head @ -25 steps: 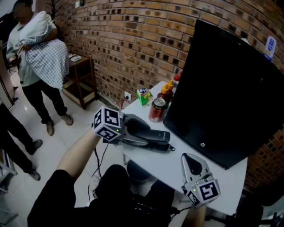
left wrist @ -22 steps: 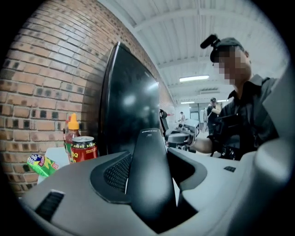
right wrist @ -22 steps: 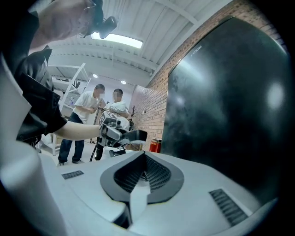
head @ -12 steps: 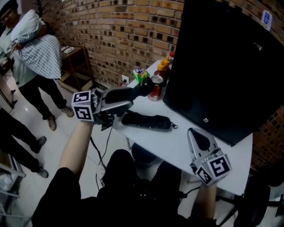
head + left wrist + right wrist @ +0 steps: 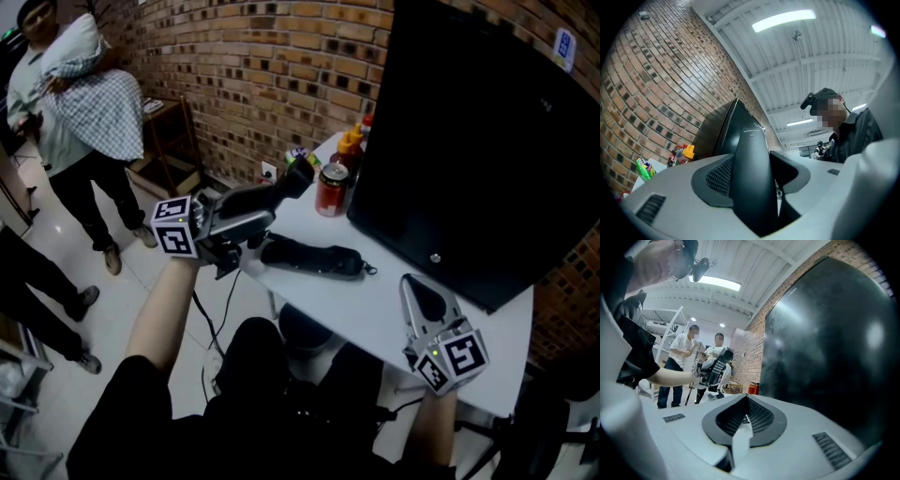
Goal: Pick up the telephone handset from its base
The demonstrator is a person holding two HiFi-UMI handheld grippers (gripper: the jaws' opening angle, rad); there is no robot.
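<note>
Nothing there could truly be read. A small blue sign (image 5: 563, 42) hung far right on the brick wall (image 5: 281, 75), its print too small. The red can (image 5: 330, 190) on the table (image 5: 375, 309) wore a blurred label. The black handset (image 5: 751, 164) bore one faint line of lettering, too fine to make out.

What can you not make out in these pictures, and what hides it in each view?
- Handset keypad: left gripper view shows only a plain dark side.
- Can label: head view, too small to read.
- Sauce bottles: head view, partly hidden by the monitor.
- Handset digits: right gripper view, too small.
</note>
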